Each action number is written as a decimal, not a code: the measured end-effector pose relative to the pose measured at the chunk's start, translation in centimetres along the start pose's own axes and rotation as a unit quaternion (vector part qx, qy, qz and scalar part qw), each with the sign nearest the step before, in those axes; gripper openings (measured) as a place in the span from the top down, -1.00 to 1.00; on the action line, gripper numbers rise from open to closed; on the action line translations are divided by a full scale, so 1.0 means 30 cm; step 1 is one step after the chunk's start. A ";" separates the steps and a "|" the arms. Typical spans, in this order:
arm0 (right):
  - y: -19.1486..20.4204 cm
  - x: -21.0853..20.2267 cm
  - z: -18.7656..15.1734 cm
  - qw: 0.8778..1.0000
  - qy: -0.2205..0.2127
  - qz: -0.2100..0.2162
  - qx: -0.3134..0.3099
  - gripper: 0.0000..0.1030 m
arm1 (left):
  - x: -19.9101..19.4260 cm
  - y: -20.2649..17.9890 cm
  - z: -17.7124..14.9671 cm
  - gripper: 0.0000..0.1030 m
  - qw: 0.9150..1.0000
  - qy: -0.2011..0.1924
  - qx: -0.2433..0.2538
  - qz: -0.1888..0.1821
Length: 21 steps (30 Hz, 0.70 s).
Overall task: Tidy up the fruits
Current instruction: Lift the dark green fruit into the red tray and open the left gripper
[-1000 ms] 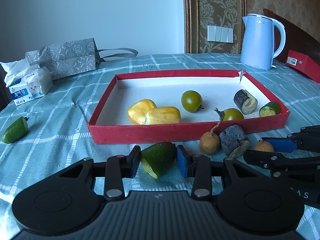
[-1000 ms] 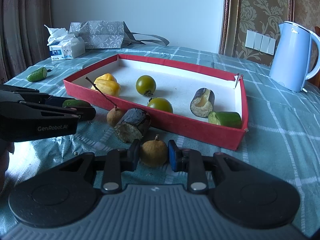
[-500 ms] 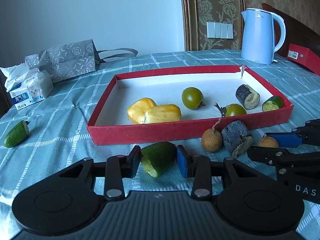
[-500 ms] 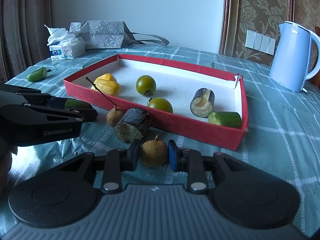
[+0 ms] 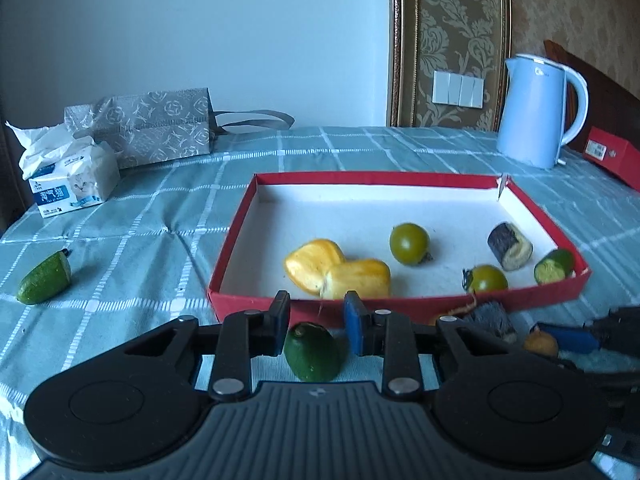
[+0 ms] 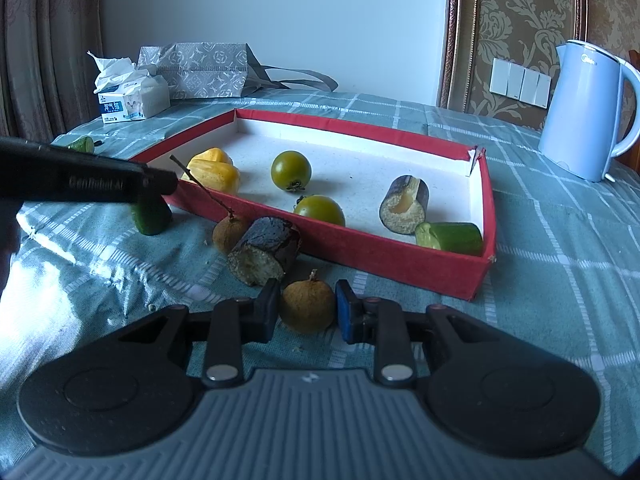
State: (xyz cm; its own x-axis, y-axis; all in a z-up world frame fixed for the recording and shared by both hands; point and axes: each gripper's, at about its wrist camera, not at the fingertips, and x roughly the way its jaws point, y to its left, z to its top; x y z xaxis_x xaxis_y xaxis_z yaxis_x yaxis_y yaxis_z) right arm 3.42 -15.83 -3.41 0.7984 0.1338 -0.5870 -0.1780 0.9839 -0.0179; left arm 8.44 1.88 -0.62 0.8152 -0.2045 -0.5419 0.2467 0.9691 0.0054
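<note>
Left gripper [image 5: 316, 324] pinching smooth green cucumber chunk [image 5: 314, 352]; right gripper [image 6: 306, 310] squeezing 1 round, rough brown longan [image 6: 307, 307].

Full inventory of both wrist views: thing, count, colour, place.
tray: 1, red, table centre
jackfruit pieces: 2, yellow, in tray
tomatoes: 2, green, in tray
cane pieces: 2, dark; one in tray, one outside
cucumber pieces: 3, green; tray, far table, left tongs
longans: 2, brown; one on table, one in right tongs
kettle: 1, blue
tissue pack: 1, white
bag: 1, grey
left tongs: shut on cucumber
right tongs: shut on longan
</note>
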 end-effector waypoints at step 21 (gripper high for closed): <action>0.000 0.000 0.000 1.000 0.000 0.000 0.000 0.49 | 0.026 0.001 -0.070 0.14 1.000 0.018 -0.007 -0.007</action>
State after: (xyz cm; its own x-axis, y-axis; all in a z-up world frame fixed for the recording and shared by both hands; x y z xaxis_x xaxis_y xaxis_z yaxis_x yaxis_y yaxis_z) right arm 3.41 -15.83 -3.42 0.7985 0.1338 -0.5869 -0.1785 0.9838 -0.0186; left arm 7.98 2.05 -2.80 0.7925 -0.2135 -0.5713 0.2505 0.9680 -0.0142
